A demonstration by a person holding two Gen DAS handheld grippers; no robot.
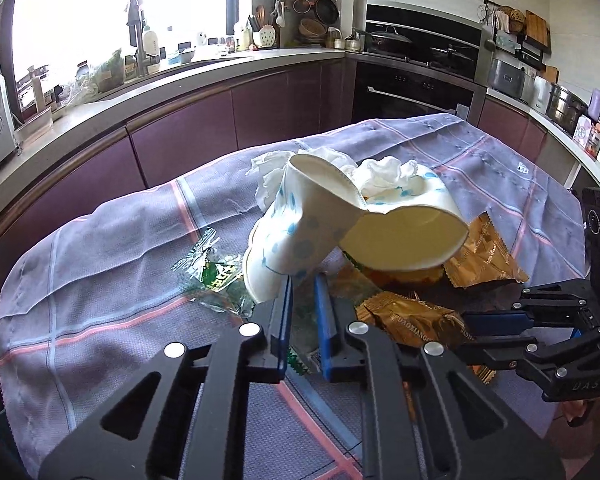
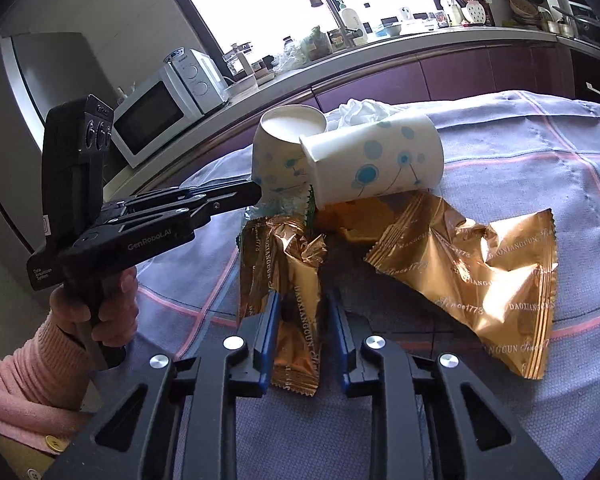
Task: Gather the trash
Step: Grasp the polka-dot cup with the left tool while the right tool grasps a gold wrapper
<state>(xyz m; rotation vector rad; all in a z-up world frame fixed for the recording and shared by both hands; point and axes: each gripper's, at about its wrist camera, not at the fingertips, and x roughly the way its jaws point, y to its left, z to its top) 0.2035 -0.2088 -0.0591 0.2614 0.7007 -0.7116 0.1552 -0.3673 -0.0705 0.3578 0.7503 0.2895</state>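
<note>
Between the blue pads of the left gripper (image 1: 304, 286) we see only a narrow gap, with crumpled clear film filling it. The jaws stand nearly together, but we cannot tell whether they pinch that film. It belongs to the green-printed wrapper (image 1: 212, 272), which spreads out to the left on the checked cloth (image 1: 100, 280). Just beyond the tips lie two dotted paper cups (image 1: 284, 232), tipped against each other, with white tissue (image 1: 380, 172) behind them. We judge the cups light and easily crushed, so they are best taken by a wall near the rim. The film is slippery and wants a pinch on a bunched fold. From the right wrist, the right gripper (image 2: 304, 300) has its jaws apart, astride the narrow gold wrapper (image 2: 288, 280), which lies flat on the cloth. One pad is at the wrapper's edge and the other stands just clear, so nothing is clamped. A wider gold wrapper (image 2: 480, 280) lies beside it to the right. We expect the foil to be weightless, crackly and slick. It should hold best across its width, or at the crimped end seam. A hand (image 2: 100, 308) in a pink sleeve (image 2: 32, 368) carries the left gripper, whose tips sit against the near cup's base.
</note>
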